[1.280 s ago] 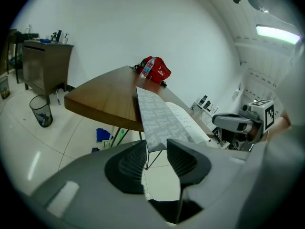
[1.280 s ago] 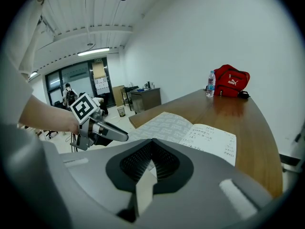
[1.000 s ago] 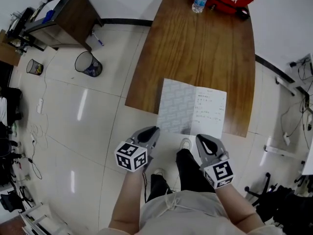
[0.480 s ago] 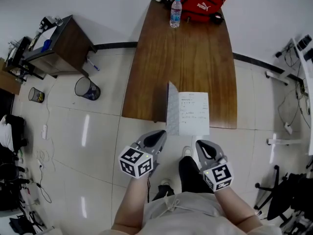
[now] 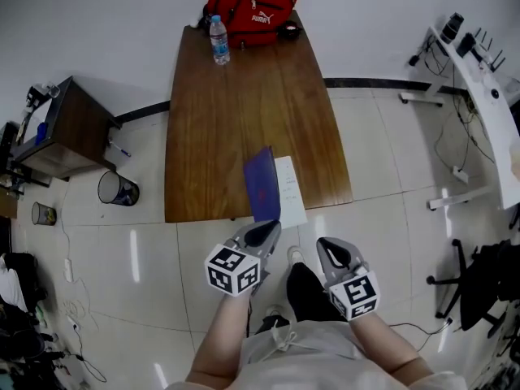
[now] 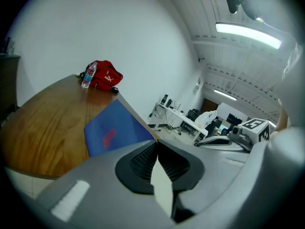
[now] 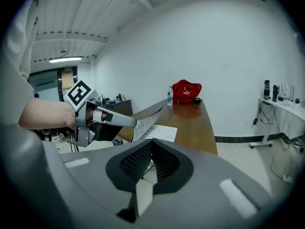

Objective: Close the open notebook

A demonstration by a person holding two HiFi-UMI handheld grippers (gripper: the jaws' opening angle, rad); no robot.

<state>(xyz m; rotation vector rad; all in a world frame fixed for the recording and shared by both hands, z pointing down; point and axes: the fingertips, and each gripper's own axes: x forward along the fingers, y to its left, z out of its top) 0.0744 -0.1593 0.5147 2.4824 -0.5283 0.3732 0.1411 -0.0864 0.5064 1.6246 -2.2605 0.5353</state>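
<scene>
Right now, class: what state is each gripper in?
Left gripper: closed on the notebook cover.
Right gripper: closed, empty.

notebook (image 5: 264, 187) handwriting too small to read, its corner seemingly hidden between left tongs (image 5: 266, 227), forearms (image 5: 213, 341) cropped below

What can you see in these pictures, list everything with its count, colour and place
notebook: one, blue cover half raised over white page, table's near edge
table: one, brown wood, centre
bag: one, red, table's far end
water bottle: one, clear, beside the bag
waste bin: one, black, floor left of table
side table: one, dark brown, far left
desk: one, white, far right
left claw: one, grey, shut on the notebook's cover
right claw: one, grey, shut, empty, over the floor
</scene>
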